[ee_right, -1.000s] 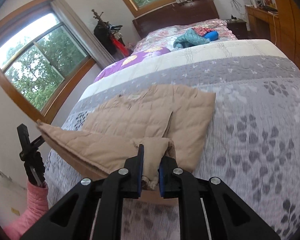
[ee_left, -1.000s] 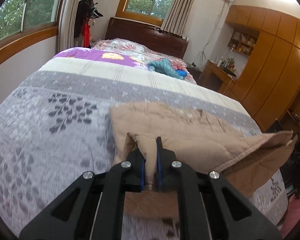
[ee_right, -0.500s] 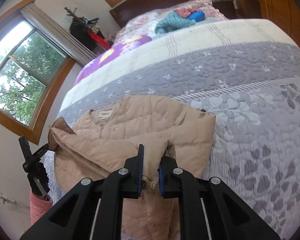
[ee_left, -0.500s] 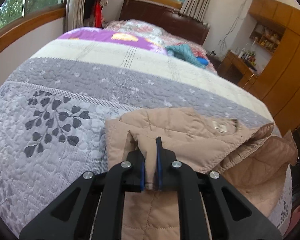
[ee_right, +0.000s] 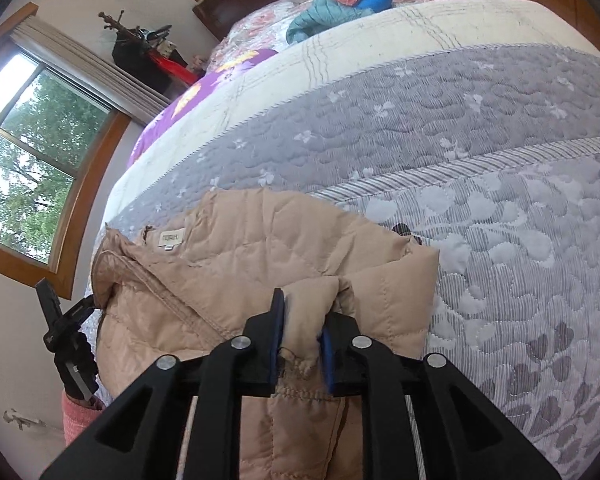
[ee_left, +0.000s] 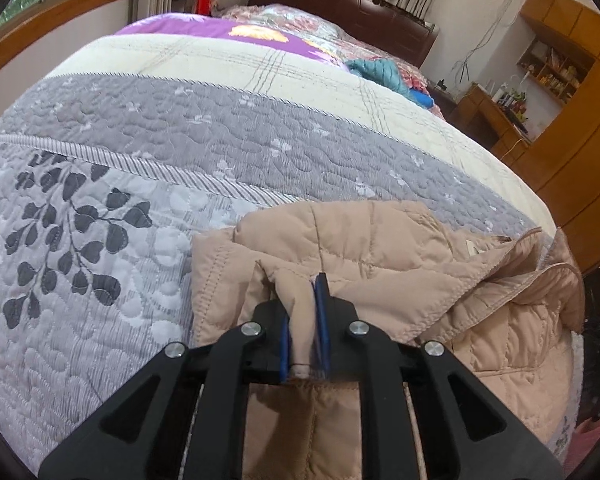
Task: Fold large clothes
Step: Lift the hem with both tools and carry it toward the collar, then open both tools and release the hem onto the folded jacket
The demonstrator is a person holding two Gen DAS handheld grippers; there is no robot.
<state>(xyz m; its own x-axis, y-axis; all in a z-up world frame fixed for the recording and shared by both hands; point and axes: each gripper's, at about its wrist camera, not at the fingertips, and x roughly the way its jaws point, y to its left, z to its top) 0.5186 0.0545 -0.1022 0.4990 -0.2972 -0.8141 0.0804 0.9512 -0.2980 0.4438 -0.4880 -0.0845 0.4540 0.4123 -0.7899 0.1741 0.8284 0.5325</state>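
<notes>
A tan quilted jacket (ee_left: 380, 264) lies folded on the grey leaf-patterned bedspread (ee_left: 100, 240), filling the lower centre and lower right of the left wrist view and the lower left and centre of the right wrist view (ee_right: 260, 256). The left gripper (ee_left: 305, 320) has a bunched fold of the jacket between its 2 blue pads, and its jaws are opening while the cloth sits pinched there. The right gripper (ee_right: 302, 332) likewise has a thick puff of the jacket's edge between its 2 blue pads, its jaws opening too. A white neck label (ee_right: 171, 237) shows on the jacket at centre left. A teal garment (ee_left: 380, 72) lies far up the bed near the dark headboard (ee_left: 340, 4).
</notes>
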